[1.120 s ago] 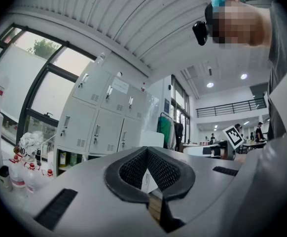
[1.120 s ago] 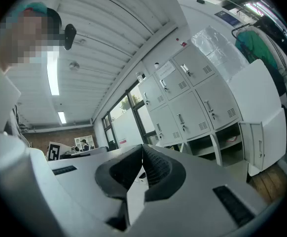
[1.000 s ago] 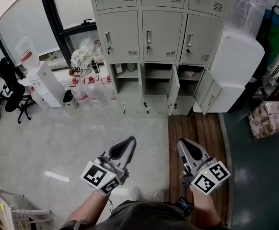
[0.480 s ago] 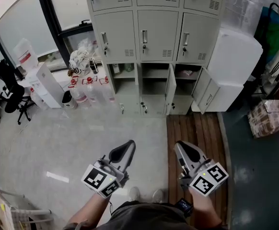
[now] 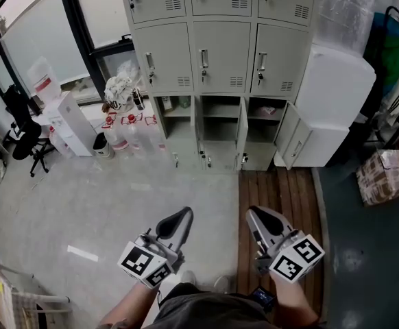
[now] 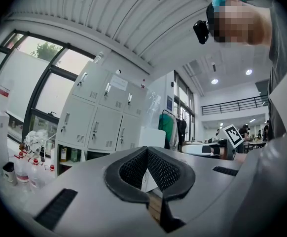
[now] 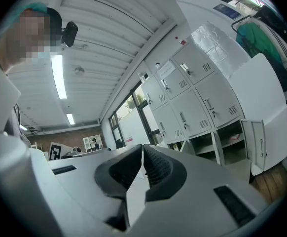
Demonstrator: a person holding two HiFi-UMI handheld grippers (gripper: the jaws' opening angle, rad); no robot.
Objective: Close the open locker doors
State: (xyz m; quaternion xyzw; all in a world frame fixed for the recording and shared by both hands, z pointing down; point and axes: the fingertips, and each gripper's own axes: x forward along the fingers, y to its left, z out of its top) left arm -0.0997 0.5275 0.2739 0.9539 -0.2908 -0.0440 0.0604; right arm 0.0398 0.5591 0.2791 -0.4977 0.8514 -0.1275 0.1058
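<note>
Shut, empty grippers face a steel locker bank with doors ajar

The boxy, matte-grey sheet-metal locker bank, its doors louvred, stands well ahead of both grippers. Glossy pale floor spreads ahead of the left gripper, and slatted brown wood planking runs beneath the right gripper. In the low row, one flat open door swings wide ahead-right of the right gripper, while another open door stands edge-on straight ahead of it. Each gripper's smooth grey shell ends in black ribbed pads pressed tip to tip, with nothing between them. Clear plastic bottles cluster far ahead-left of the left gripper.
</note>
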